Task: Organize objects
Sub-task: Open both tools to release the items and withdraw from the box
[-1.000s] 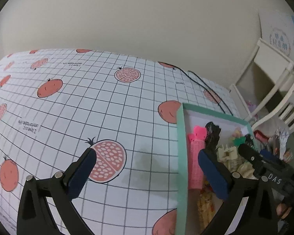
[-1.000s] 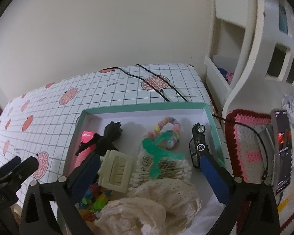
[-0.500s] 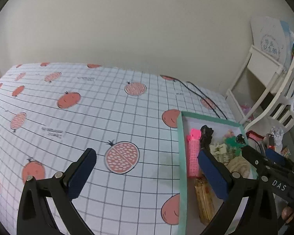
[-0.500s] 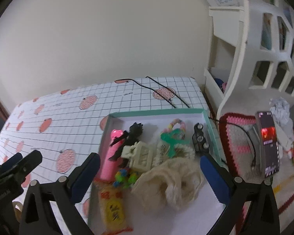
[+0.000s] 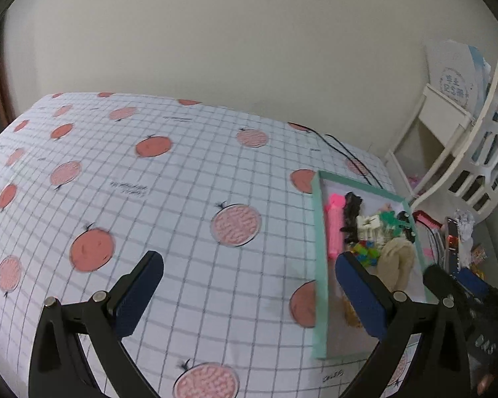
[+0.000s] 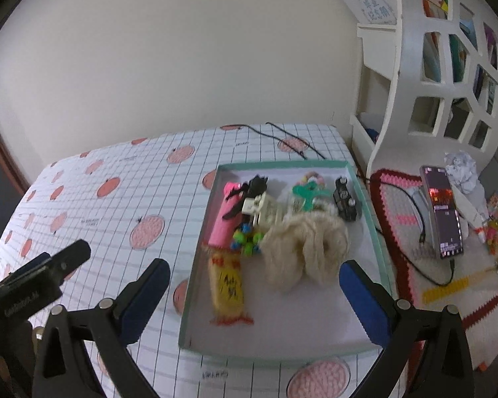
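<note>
A teal-rimmed tray (image 6: 368,205) holds small items: a pink roller (image 6: 225,215), a black bow clip (image 6: 254,187), a cream hair clip (image 6: 259,210), a green clip (image 6: 307,194), a black toy car (image 6: 345,200), a cream scrunchie (image 6: 303,248), a yellow snack packet (image 6: 227,290) and coloured beads (image 6: 247,242). The tray also shows at the right of the left wrist view (image 5: 318,248). My right gripper (image 6: 254,293) is open and empty, held above the tray's near end. My left gripper (image 5: 249,288) is open and empty above the tablecloth, left of the tray.
The table has a white grid cloth with pomegranate prints (image 5: 149,182). A black cable (image 6: 292,139) lies behind the tray. A white shelf unit (image 6: 448,66) stands to the right. A phone (image 6: 443,212) and clutter lie on a crocheted mat (image 6: 401,219).
Both grippers have pulled back and up from the tray, so the tray looks smaller and farther. Both stay open and empty. The tray's contents have not moved.
</note>
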